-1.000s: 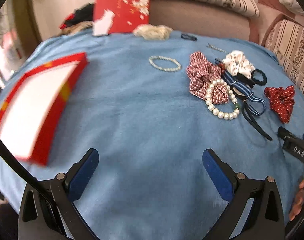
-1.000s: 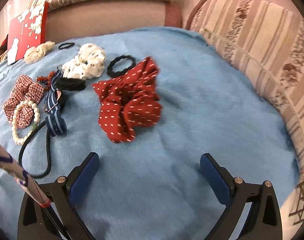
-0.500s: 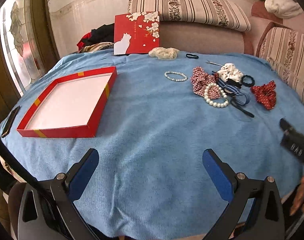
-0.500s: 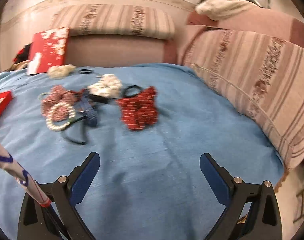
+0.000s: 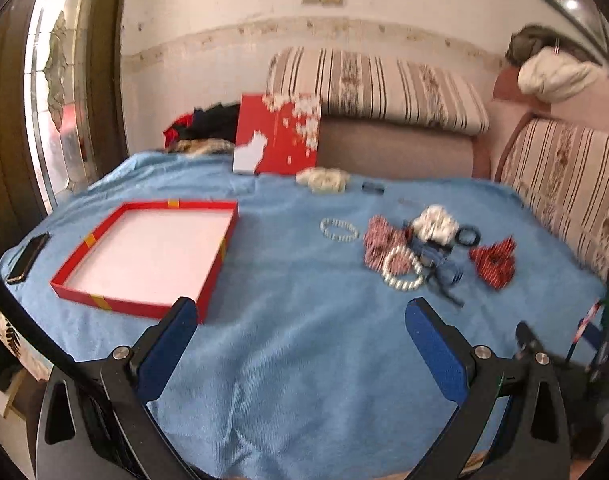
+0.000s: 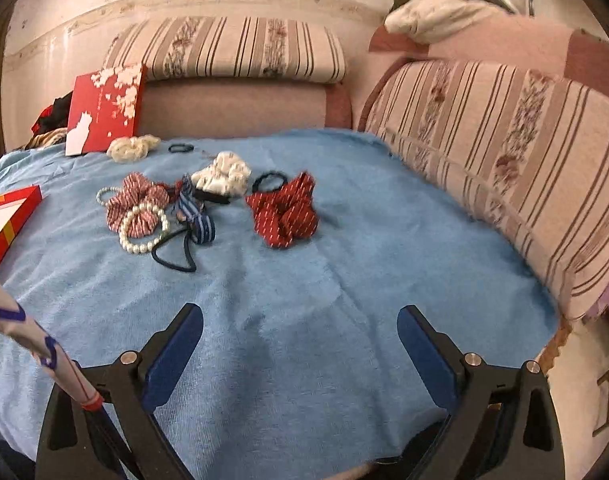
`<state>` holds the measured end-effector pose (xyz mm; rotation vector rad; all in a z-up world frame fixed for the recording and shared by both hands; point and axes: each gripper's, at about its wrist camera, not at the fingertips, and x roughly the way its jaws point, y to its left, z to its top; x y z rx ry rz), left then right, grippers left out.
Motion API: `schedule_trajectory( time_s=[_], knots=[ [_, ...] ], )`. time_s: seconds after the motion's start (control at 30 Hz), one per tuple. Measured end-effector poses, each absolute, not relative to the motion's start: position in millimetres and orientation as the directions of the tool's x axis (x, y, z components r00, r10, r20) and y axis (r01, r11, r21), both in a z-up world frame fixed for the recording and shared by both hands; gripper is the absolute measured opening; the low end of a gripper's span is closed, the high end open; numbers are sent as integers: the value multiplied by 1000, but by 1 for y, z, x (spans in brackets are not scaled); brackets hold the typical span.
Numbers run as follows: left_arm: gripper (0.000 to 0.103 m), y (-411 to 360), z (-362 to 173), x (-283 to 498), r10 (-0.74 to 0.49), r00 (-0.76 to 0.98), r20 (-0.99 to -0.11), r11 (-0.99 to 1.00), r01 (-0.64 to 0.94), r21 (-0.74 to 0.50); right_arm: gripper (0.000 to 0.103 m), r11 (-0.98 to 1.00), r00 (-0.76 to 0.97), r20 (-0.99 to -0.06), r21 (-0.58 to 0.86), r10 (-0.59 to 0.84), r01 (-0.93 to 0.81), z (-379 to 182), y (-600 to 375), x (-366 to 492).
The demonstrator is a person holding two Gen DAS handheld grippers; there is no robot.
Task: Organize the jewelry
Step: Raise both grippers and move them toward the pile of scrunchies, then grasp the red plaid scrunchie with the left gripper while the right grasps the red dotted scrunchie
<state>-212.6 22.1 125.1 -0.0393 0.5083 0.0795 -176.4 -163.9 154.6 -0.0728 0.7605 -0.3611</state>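
Observation:
An open red box point(image 5: 152, 248) with a white floor lies on the blue cloth at the left. To its right lies a heap of accessories: a small bead bracelet point(image 5: 339, 229), a big pearl bracelet point(image 5: 402, 274) on a pink checked scrunchie point(image 6: 134, 204), a white scrunchie point(image 6: 224, 172), a blue striped bow point(image 6: 196, 220) and a red dotted scrunchie point(image 6: 284, 210). My left gripper point(image 5: 300, 332) hangs open over the cloth's near edge, holding nothing. My right gripper point(image 6: 300, 340) is open too, well short of the heap.
A red box lid point(image 5: 278, 134) leans on the striped sofa back point(image 6: 240, 50). A cream scrunchie point(image 5: 323, 178) and black hair ties point(image 6: 181, 147) lie near it. A phone point(image 5: 27, 257) sits at the cloth's left edge. A sofa arm point(image 6: 504, 152) borders the right.
Both grippers have pulled back and up from the cloth, so the box and the heap look smaller and farther. Nothing was picked up; the objects lie where they were.

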Motion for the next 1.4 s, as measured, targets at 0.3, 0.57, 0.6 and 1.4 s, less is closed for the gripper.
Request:
schedule_trajectory(
  time_s=[0.3,0.57,0.6,1.4],
  knots=[
    [103,-2,137,-222,42,875,-483,998,-18,55,100,938,740,-576,-215,-346,272,182,-150,-189],
    [103,-2,114,-210,-27,793,-609,999,42,9,99,959,662,-700,-124,-266,254,171,-158,-183],
    [103,-1,111,-209,-34,785,-619,999,43,-2,99,958,661,-702,-118,-266,260,171,-160,-183],
    [45,50,101,-81,-163,638,-753,987,99,-130,79,995,658,-753,34,-35,93,187,-179,-74]
  ],
)
